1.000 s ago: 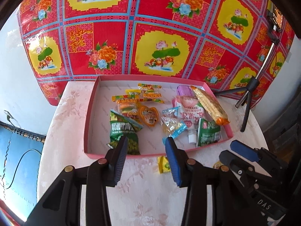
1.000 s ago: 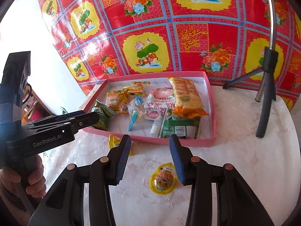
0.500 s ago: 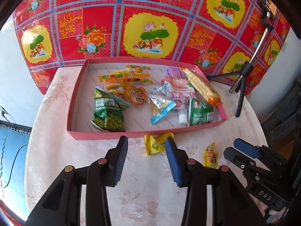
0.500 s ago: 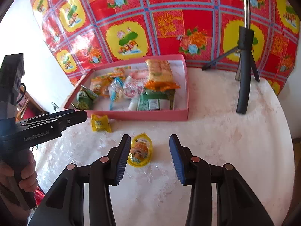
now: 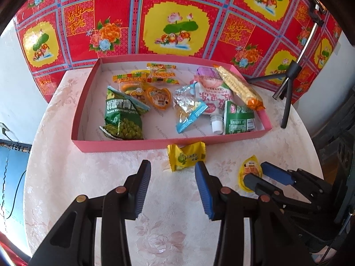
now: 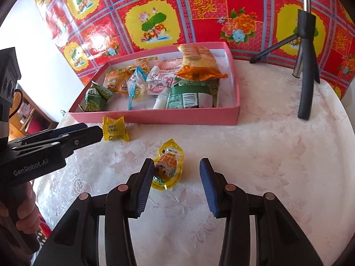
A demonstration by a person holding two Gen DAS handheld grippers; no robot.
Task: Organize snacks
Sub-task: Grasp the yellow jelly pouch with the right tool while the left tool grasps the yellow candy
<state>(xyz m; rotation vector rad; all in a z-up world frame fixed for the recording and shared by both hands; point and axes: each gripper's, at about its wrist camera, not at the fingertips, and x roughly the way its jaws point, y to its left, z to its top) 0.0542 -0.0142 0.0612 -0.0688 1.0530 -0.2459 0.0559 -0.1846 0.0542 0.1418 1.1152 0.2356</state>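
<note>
Both tongs hang released over the worktop [image 5: 66, 177], jaws apart and empty. The left tongs [image 5: 173, 170] sit just near of a yellow candy [image 5: 187, 158] lying against the near wall of the pink tray [image 5: 124, 143]. The right tongs [image 6: 177, 168] straddle a yellow pouch [image 6: 169, 166], whose left edge passes behind the left pad. Other snacks [image 5: 124, 115] fill the tray.
</note>
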